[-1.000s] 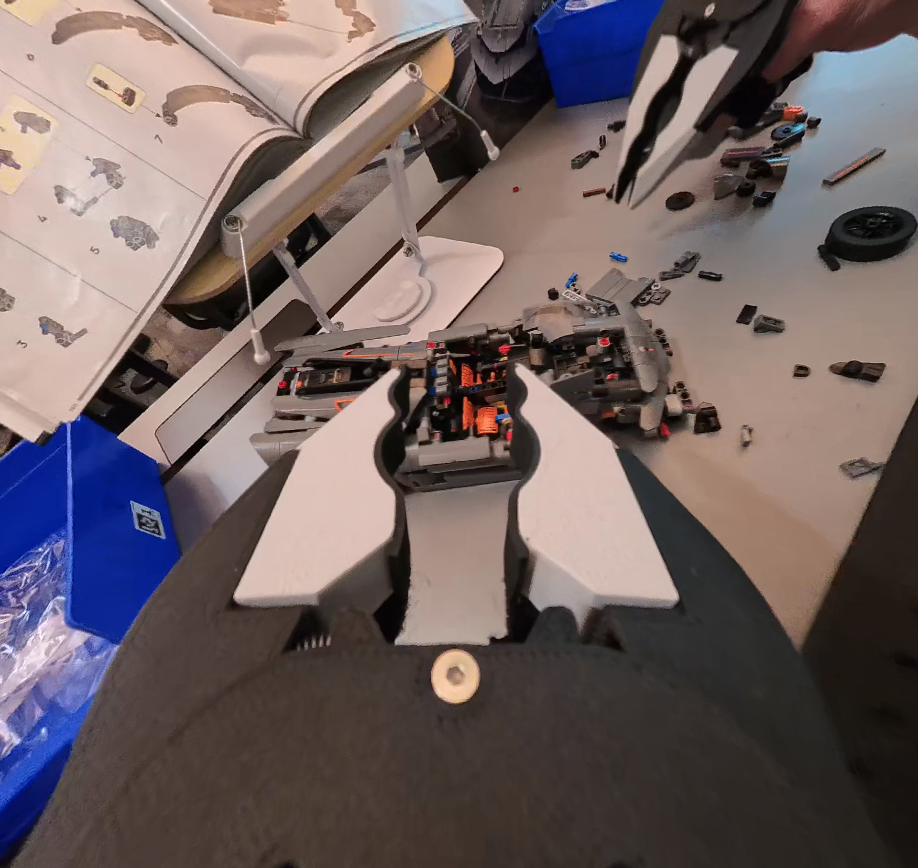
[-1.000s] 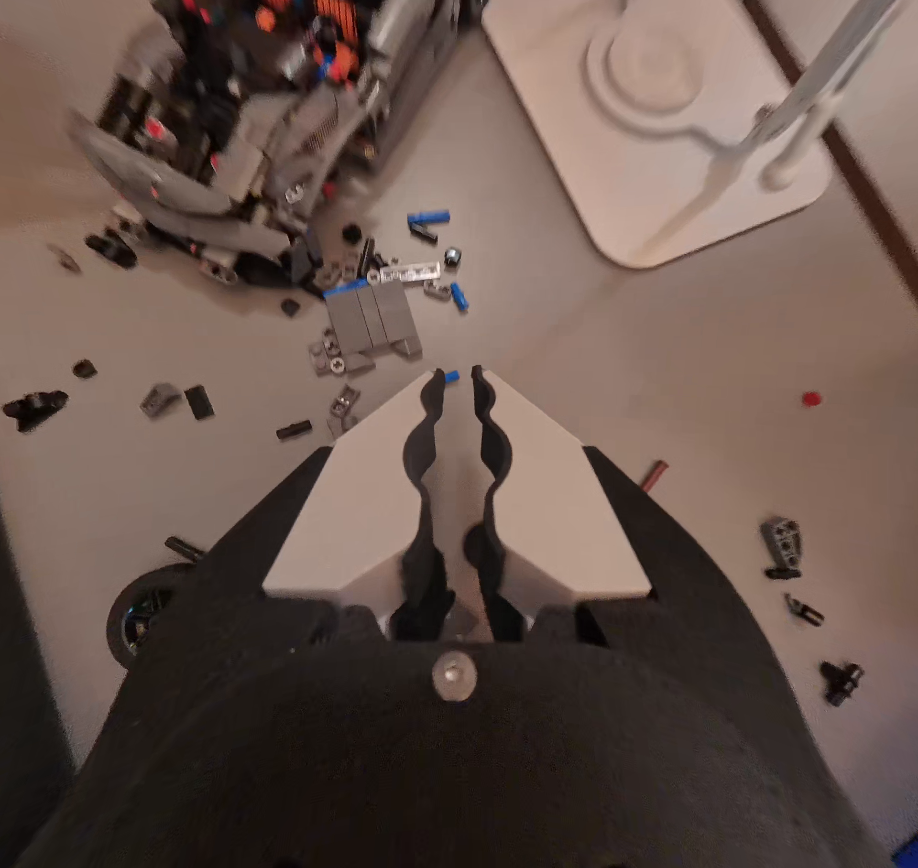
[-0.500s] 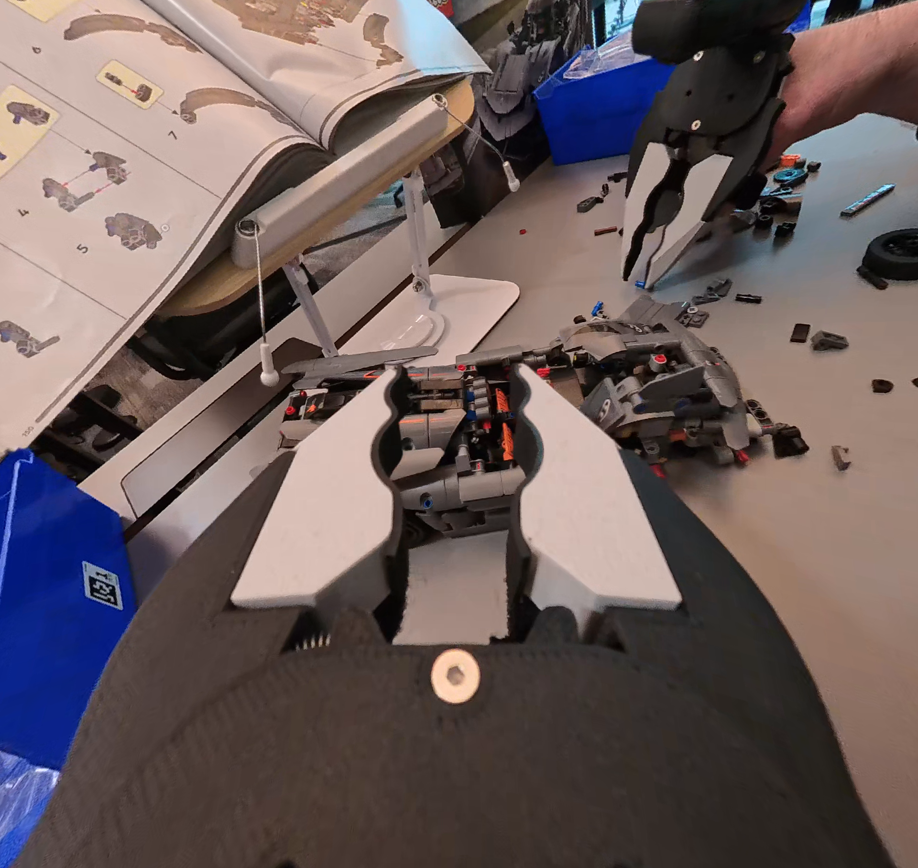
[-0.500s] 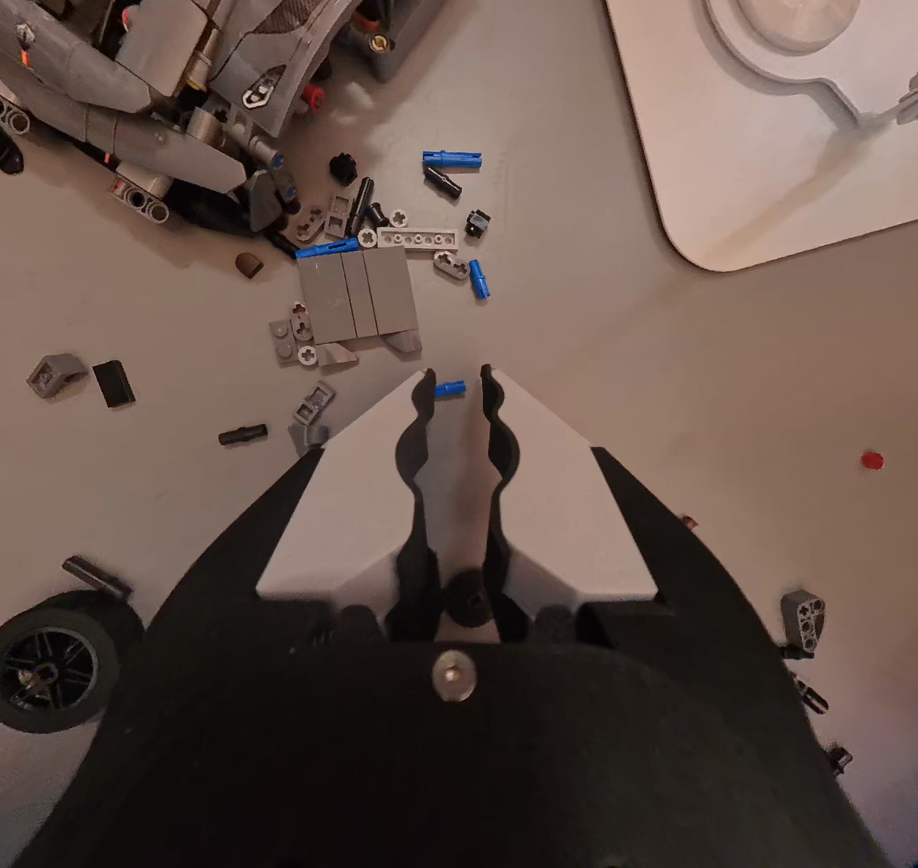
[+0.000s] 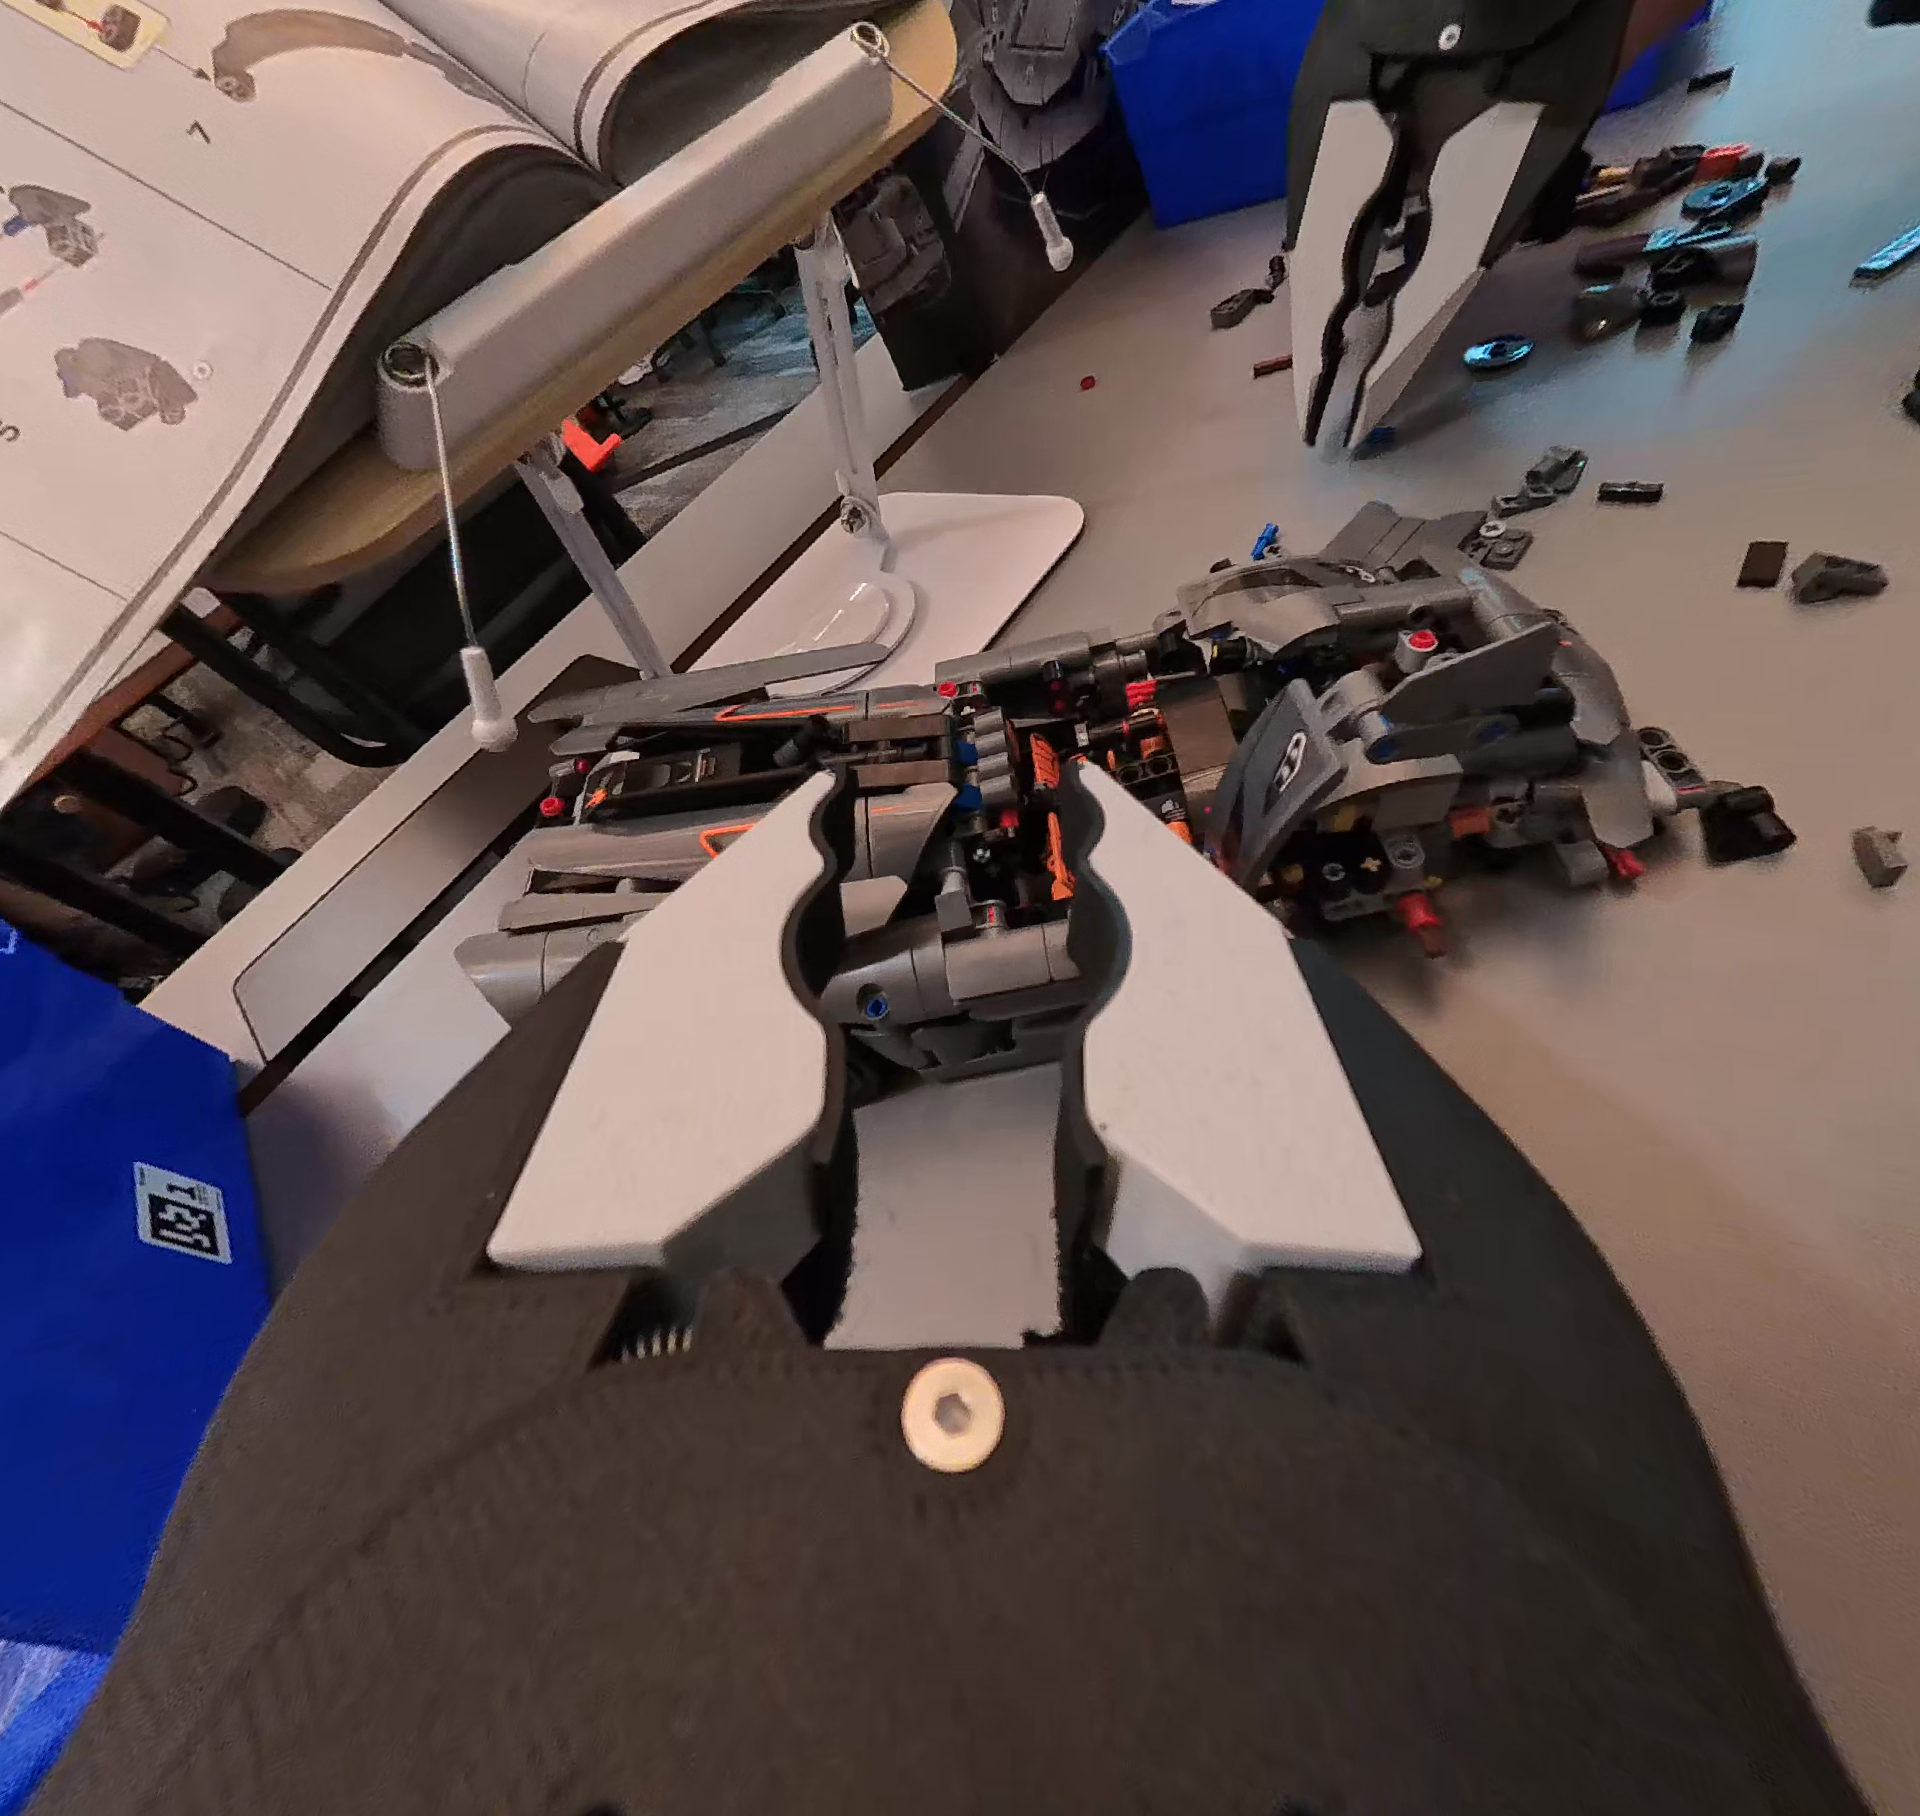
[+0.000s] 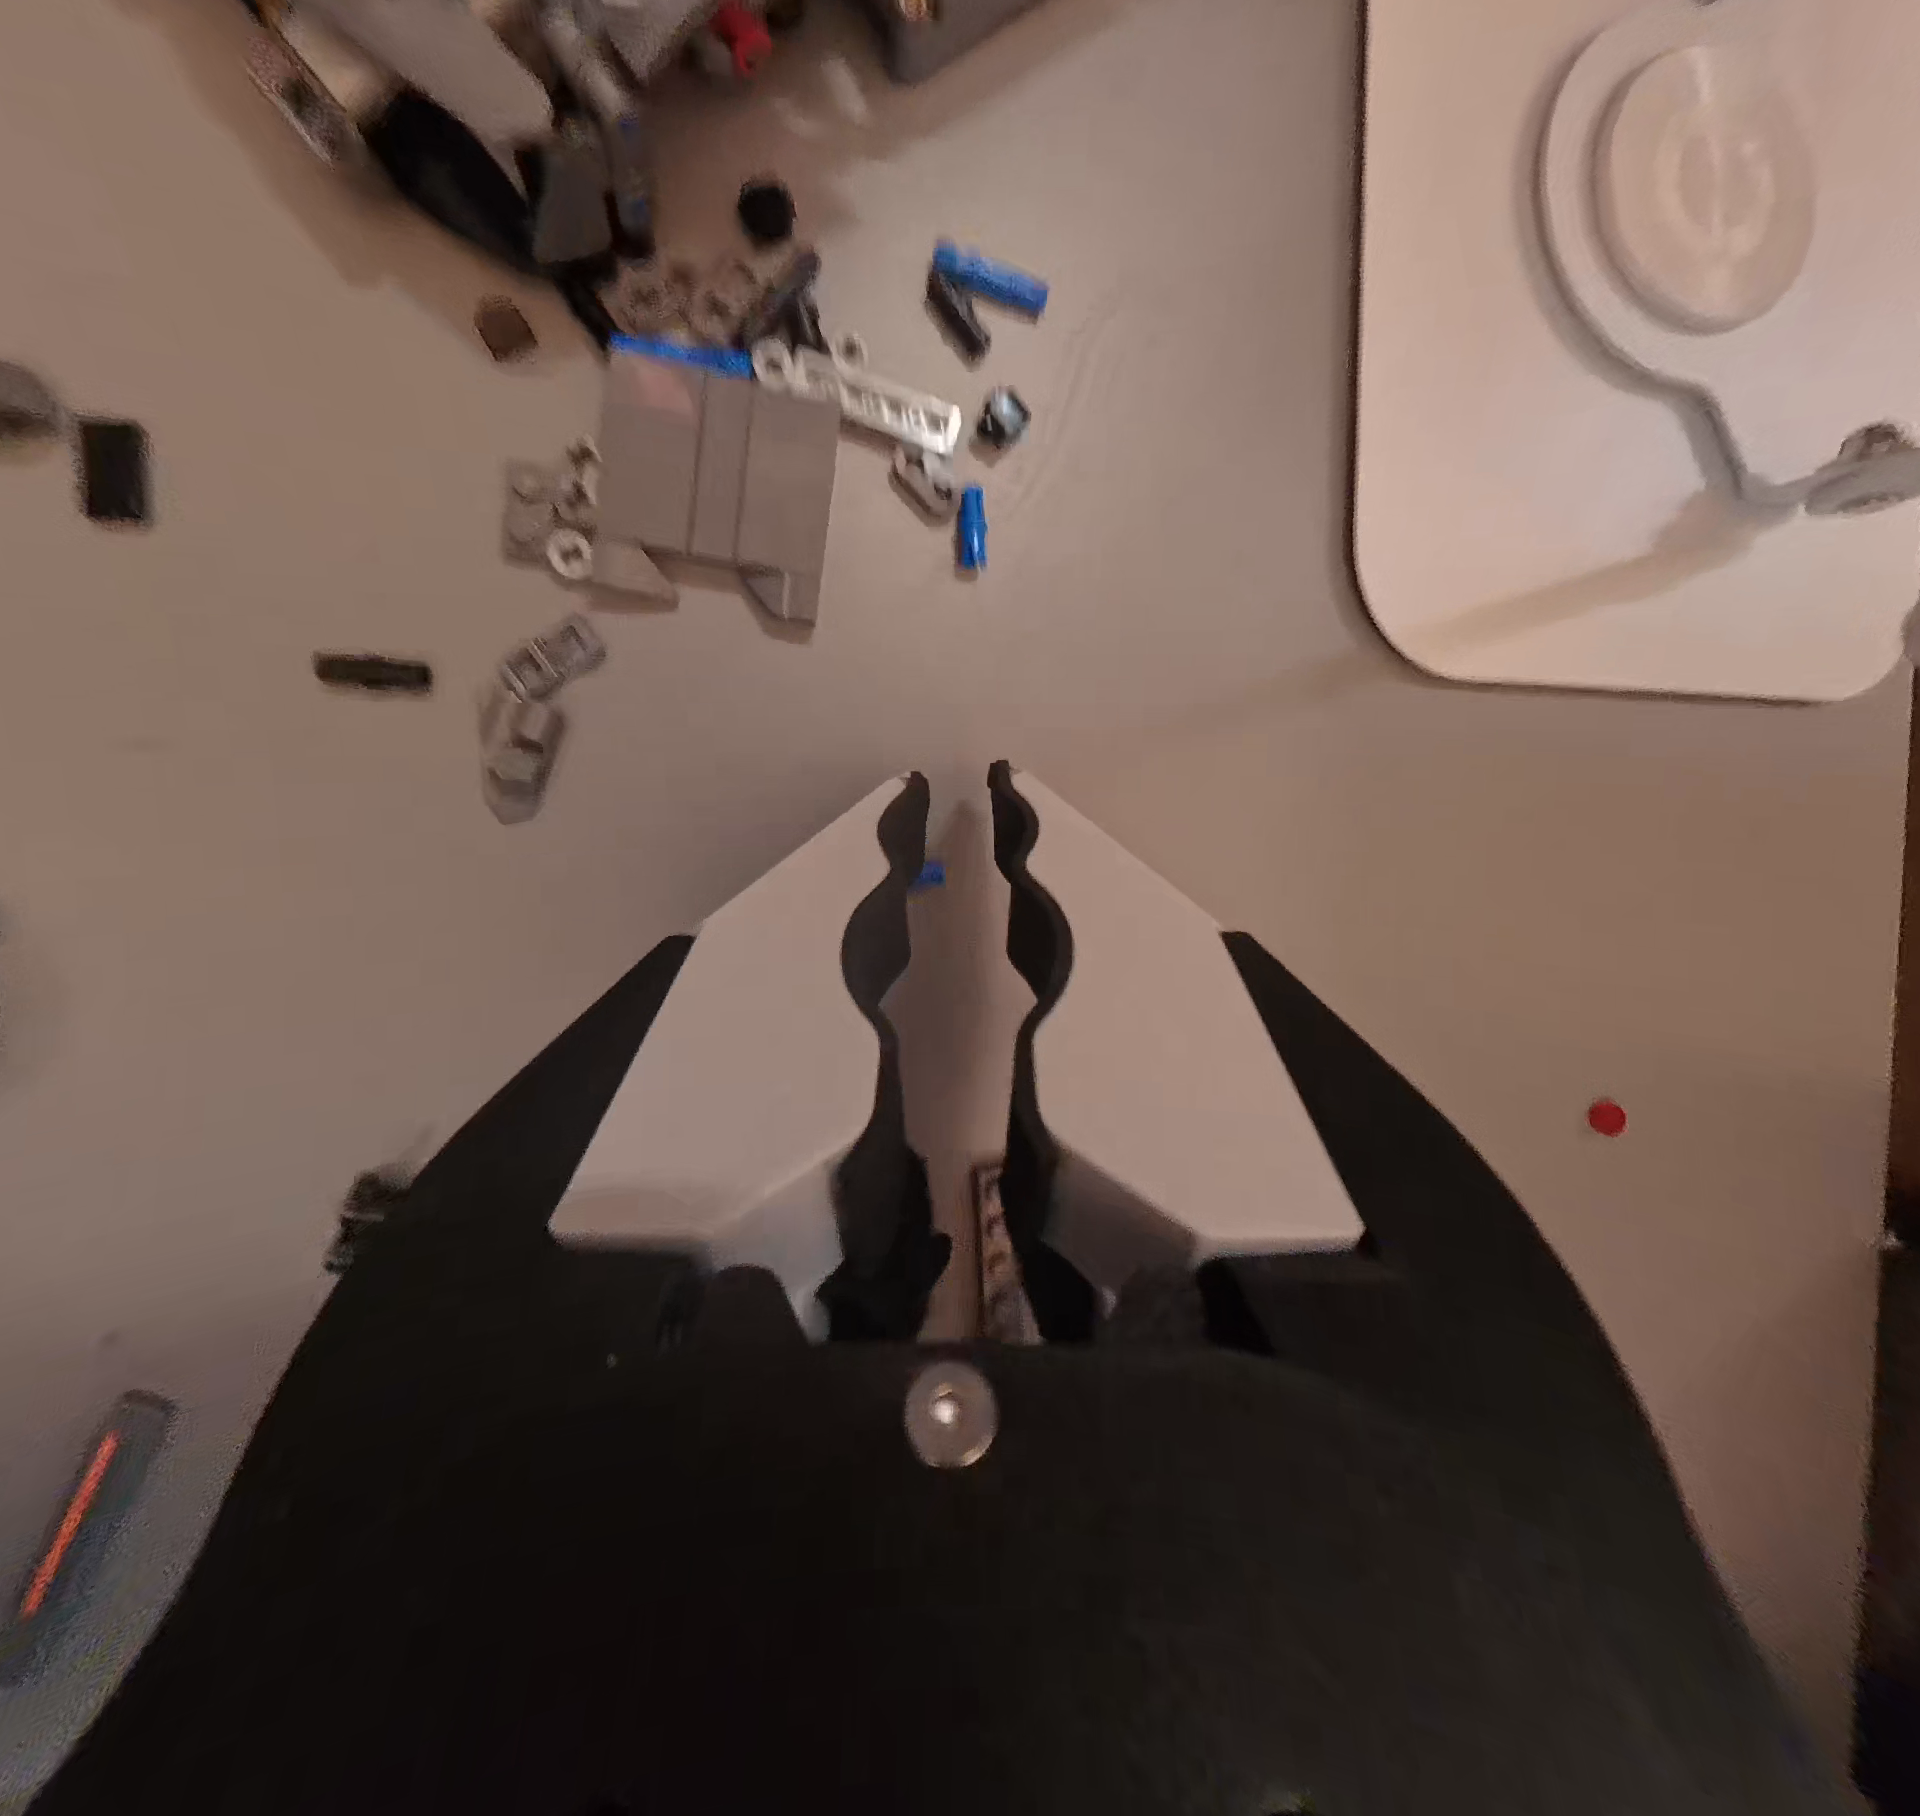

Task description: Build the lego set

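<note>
Straddling the near end of the half-built grey model (image 5: pixel 1039 800), left gripper (image 5: pixel 956 800) has its jaws wide apart; grey bodywork sits in the gap between the white fingers (image 5: pixel 717 1018), but firm contact can't be confirmed. Model lies on the pale table (image 5: pixel 1558 1091), running from 9 to 3 o'clock across mid-frame. Booklet (image 5: pixel 260 104) sits open on a white stand (image 5: pixel 935 561) at 11 o'clock, blue bin (image 5: pixel 104 1195) at 8 o'clock. Right gripper (image 6: pixel 954 779) points down at the table, jaws nearly closed with a narrow slit left. A small blue pin (image 6: pixel 928 875) shows in that slit beside the left finger; gripped or just lying under it, can't tell. Loose parts at 11 o'clock of the tips: grey plate (image 6: pixel 717 478), another blue pin (image 6: pixel 971 528). Red stud (image 6: pixel 1606 1118) at 3 o'clock. Right view is motion-blurred.
</note>
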